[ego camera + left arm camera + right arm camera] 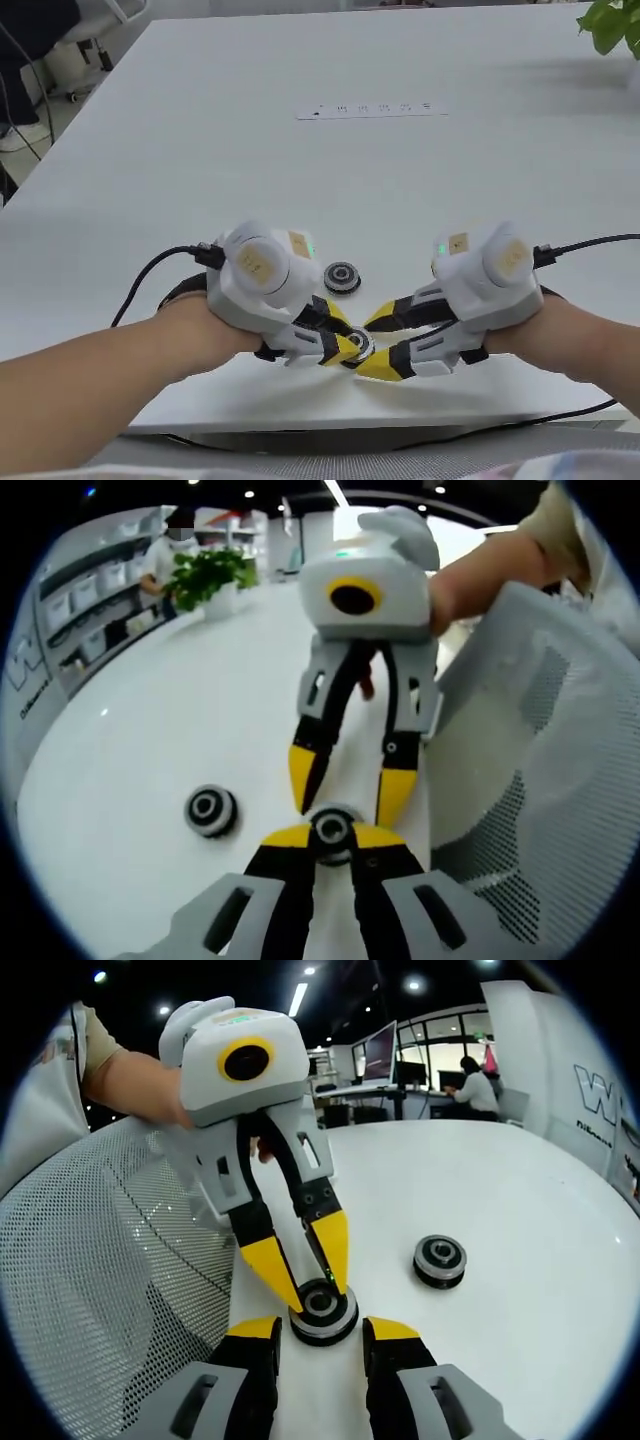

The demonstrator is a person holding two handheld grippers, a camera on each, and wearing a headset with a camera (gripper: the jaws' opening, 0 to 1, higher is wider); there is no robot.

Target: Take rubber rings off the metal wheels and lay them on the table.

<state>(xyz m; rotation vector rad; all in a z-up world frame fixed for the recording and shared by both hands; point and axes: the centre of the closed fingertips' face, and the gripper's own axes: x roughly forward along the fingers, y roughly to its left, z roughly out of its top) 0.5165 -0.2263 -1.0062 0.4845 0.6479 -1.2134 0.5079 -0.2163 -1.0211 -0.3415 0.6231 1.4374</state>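
A small metal wheel with a black rubber ring (358, 346) is held just above the white table (300, 180) near its front edge. My left gripper (348, 348) is shut on it from the left; in the left gripper view the yellow tips clamp the wheel (332, 826). My right gripper (378, 344) faces it from the right, open, with one jaw on each side of the wheel (323, 1310) and not pressing it. A second ringed wheel (342, 278) lies flat on the table just behind, also seen as the wheel (211, 811) and the wheel (440, 1260).
A printed white strip (370, 108) lies farther back on the table. A green plant (612, 24) stands at the far right corner. Black cables (150, 275) trail from both grippers. A white mesh chair back (100, 1260) is close behind the table's front edge.
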